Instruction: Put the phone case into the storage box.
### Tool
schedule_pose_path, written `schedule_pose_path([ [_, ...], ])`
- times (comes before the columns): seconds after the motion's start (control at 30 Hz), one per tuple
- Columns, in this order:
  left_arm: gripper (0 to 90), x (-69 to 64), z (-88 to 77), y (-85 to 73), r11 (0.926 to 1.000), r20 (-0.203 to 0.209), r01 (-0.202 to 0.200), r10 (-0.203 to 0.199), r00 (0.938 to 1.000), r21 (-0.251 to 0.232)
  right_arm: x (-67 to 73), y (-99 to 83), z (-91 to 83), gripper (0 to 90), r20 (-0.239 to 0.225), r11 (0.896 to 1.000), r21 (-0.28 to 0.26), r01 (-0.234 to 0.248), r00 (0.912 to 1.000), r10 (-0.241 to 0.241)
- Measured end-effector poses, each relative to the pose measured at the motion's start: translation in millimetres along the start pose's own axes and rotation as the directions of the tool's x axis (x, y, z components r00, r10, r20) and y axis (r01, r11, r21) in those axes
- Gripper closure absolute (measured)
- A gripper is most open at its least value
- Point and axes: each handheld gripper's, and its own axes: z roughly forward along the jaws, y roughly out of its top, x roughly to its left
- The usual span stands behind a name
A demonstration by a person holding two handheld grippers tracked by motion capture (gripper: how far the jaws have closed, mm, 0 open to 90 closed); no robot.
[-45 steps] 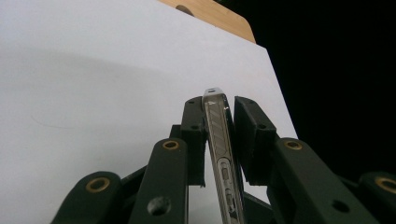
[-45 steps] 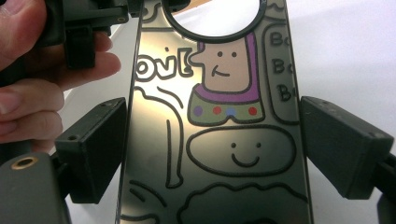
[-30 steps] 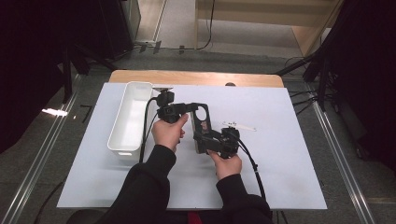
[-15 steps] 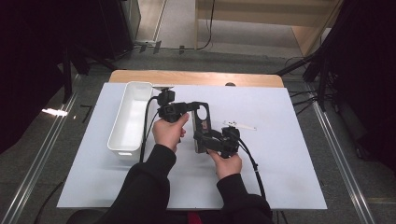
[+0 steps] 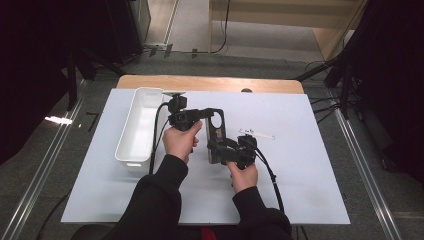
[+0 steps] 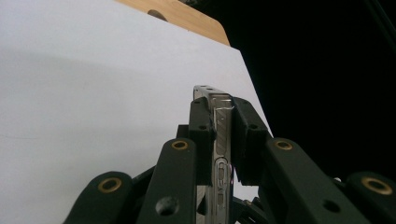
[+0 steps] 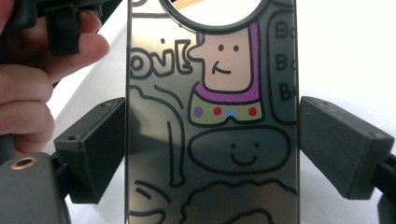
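We hold a phone case [image 5: 216, 131] between both grippers, lifted above the middle of the white surface [image 5: 310, 175]. Our left gripper [image 6: 223, 122] is clamped on the case's thin edge near its top. Our right gripper [image 7: 211, 149] spans the case's width, jaws against both long sides. A white bin [image 5: 136, 131] sits near the surface's left edge.
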Motion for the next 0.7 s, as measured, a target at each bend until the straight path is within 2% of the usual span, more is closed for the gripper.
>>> schedule_pose_path([
  [0.47, 79.8, -4.4, 1.1, -0.3, 0.9999, 0.028, -0.007, 0.007, 0.9996, 0.008, -5.2, 4.9, -4.2, 8.3, -0.032, 0.999, 0.033, 0.005, 0.9995, -0.004],
  [0.5, 79.8, -4.9, 0.7, -0.3, 0.9999, 0.028, -0.012, 0.012, 0.9995, 0.008, -5.2, 5.6, -4.5, 1.7, -0.035, 0.999, 0.043, 0.013, 0.9993, -0.011],
  [0.53, 79.8, -5.4, 0.4, -0.2, 0.9999, 0.029, -0.014, 0.014, 0.9995, 0.007, -4.8, 6.3, -4.4, 0.0, -0.031, 0.998, 0.050, 0.022, 0.9993, -0.021],
  [0.7, 79.8, -7.8, -1.5, 2.1, 0.9995, 0.027, -0.029, 0.029, 0.9992, 0.009, -3.4, 9.2, -4.9, 0.0, -0.042, 0.993, 0.102, 0.064, 0.9973, -0.060],
])
